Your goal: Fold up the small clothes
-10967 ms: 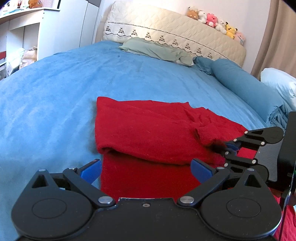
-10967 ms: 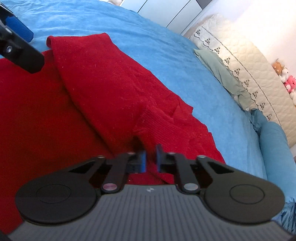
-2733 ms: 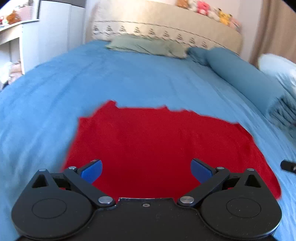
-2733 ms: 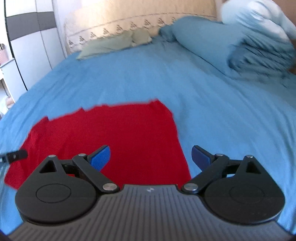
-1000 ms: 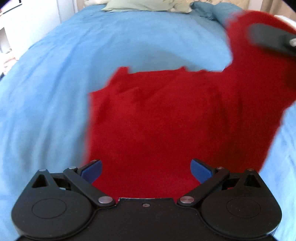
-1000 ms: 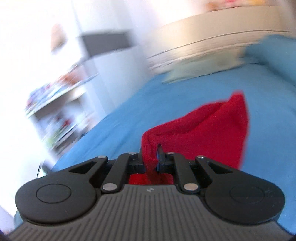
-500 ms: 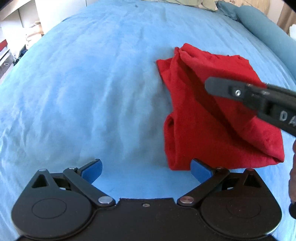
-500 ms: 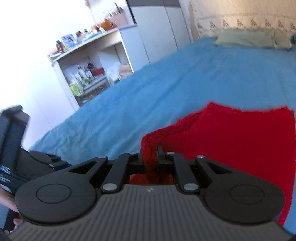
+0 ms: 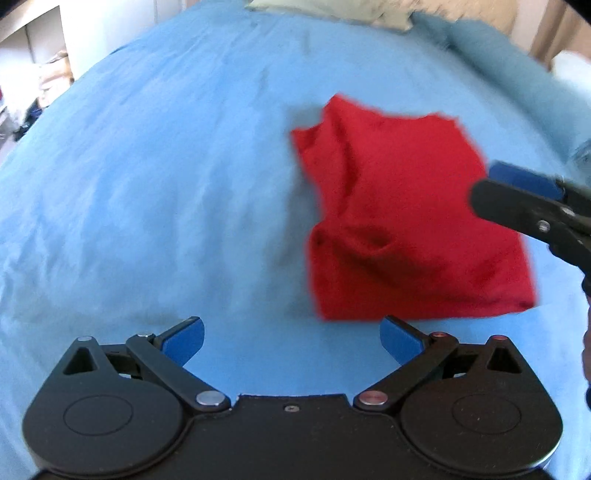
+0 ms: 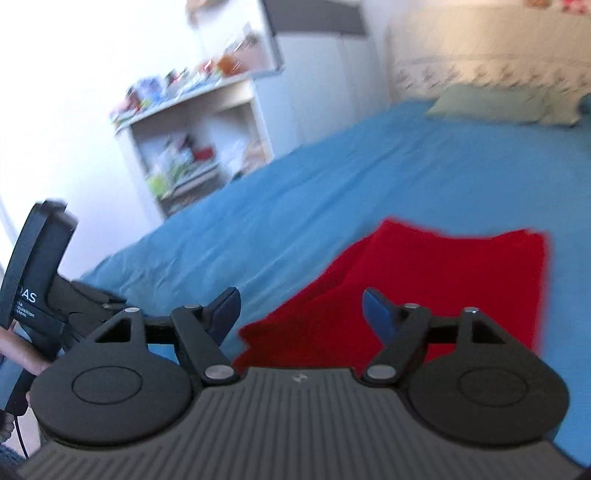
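A red knit garment [image 9: 406, 221] lies folded into a rough square on the blue bedspread [image 9: 147, 184], with some bunching along its left edge. My left gripper [image 9: 291, 339] is open and empty, just short of the garment's near left corner. My right gripper [image 10: 301, 310] is open and empty, hovering over the garment's near edge [image 10: 424, 288]. Its fingers show at the right of the left wrist view [image 9: 532, 206], above the garment's right side. The left gripper's body [image 10: 37, 273] shows at the far left of the right wrist view.
A green pillow [image 9: 332, 11] and a cream headboard [image 10: 498, 62] lie at the far end of the bed. A rolled blue duvet [image 9: 498, 66] lies along the right. White shelves with clutter [image 10: 192, 140] stand beside the bed on the left.
My right gripper has opened and let go of the red garment, which now lies folded on the bed. The right gripper has drawn back to the right. The left gripper stays open.
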Demonstrator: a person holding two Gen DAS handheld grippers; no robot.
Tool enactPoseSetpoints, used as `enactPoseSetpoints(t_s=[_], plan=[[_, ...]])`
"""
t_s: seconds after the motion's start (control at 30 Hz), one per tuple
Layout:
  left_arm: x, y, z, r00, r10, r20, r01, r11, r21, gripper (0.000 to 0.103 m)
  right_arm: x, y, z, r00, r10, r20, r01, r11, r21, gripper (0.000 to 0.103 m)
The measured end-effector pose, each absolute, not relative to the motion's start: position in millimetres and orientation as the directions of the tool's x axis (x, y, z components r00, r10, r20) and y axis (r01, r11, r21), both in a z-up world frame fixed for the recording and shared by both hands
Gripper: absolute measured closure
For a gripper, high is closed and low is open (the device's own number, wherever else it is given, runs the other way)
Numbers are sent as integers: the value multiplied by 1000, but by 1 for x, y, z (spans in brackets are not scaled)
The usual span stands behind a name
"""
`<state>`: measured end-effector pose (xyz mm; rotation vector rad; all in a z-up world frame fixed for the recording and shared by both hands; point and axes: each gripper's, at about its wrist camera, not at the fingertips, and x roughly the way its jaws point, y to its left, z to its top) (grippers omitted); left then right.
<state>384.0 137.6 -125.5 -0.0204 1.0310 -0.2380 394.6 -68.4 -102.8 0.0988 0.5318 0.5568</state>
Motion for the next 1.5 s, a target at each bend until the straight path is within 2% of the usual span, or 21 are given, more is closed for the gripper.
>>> enactPoseSetpoints(t_s=[0.13, 0.2, 0.33, 0.37, 0.47, 0.6, 0.73, 0.93, 1.07, 1.13, 1.2, 1.27, 1.33, 1.37, 1.4, 1.5], plan=[[383, 121, -114, 534, -292, -794, 203, 955, -215, 2, 370, -109, -95, 771, 456, -445, -401, 890, 217, 12], [390, 111, -112, 551, -311, -775, 197, 950, -241, 13, 360, -121, -98, 784, 421, -456, -369, 907, 203, 12], [403, 101, -120, 558, -307, -771, 136, 951, -279, 28, 351, -136, -113, 792, 387, -472, -317, 922, 224, 12], [405, 102, -121, 557, -302, -774, 119, 951, -286, 40, 349, -137, -116, 792, 386, -472, -311, 922, 232, 12], [412, 106, -128, 529, -286, -799, 64, 952, -298, 93, 345, -139, -123, 793, 379, -477, -301, 924, 234, 12], [404, 115, -121, 545, -289, -787, 81, 952, -294, 94, 349, -135, -128, 788, 381, -485, -298, 924, 241, 12], [397, 119, -121, 548, -288, -785, 117, 956, -270, 94, 347, -138, -134, 783, 365, -504, -292, 931, 221, 12], [391, 122, -151, 554, -287, -782, 97, 955, -282, 92, 356, -136, -158, 771, 280, -572, -227, 960, 164, 12], [385, 115, -151, 584, -259, -769, 117, 965, -236, 84, 363, -137, -181, 743, 232, -627, -213, 971, 107, 13], [380, 113, -149, 596, -243, -766, 149, 970, -192, 76, 361, -141, -191, 734, 220, -643, -219, 972, 83, 13], [375, 111, -147, 608, -172, -775, 153, 983, -98, 38, 355, -146, -194, 736, 217, -641, -219, 973, 77, 13], [370, 116, -143, 632, -114, -767, 156, 988, -18, 31, 351, -152, -192, 733, 206, -648, -219, 974, 61, 13], [369, 124, -134, 644, -124, -755, 165, 986, -21, 27, 347, -155, -184, 736, 203, -646, -224, 973, 51, 11], [372, 128, -127, 652, -135, -746, 167, 985, -32, 18, 347, -157, -177, 739, 207, -641, -229, 972, 51, 7], [377, 130, -119, 661, -143, -736, 166, 985, -43, 1, 347, -157, -170, 742, 214, -636, -235, 971, 52, 3], [406, 130, -103, 653, -219, -725, 198, 973, -116, 0, 360, -157, -146, 752, 266, -603, -263, 960, 94, 0]])
